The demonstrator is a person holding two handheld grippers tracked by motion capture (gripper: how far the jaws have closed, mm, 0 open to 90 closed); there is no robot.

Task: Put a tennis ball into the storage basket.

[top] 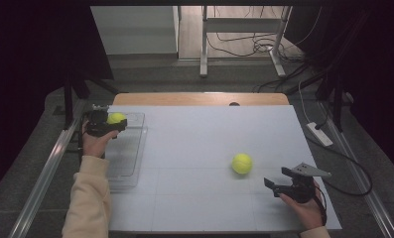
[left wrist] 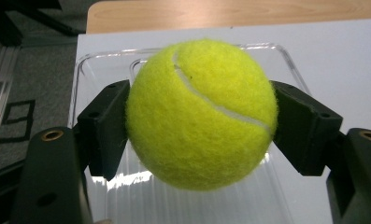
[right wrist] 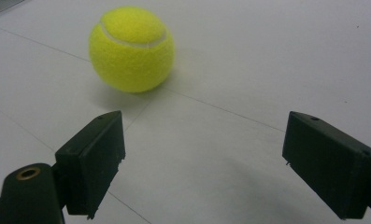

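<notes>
White board covers the table (top: 199,148), a strip of bare wood showing along its far edge and dark floor with cables beyond; the clear plastic tray (top: 130,163) at the board's left edge serves as the landmark for what follows. One tennis ball (top: 116,118) is clamped between the jaws of the left gripper (top: 112,121), pads pressing on its two sides, and it hangs above the tray's far end, not yet resting on the tray floor. In the left gripper view the ball (left wrist: 202,114) sits squarely between the black jaws with the tray's rim (left wrist: 103,58) and ribbed floor directly beneath and beyond it, so the coming move looks like a short drop straight down and a release; the ball is round, so no axis matters, only that it is inside the rim. A second tennis ball (top: 242,163) lies on the open board well to the right of the tray, free of any contact. The right gripper (top: 279,182) rests still further right of the tray, toward the near corner, jaws spread wide and holding nothing. From the right gripper view that ball (right wrist: 131,49) lies ahead and off to the left of the gap between the jaws, so the right hand is plainly the nearer one for it.
</notes>
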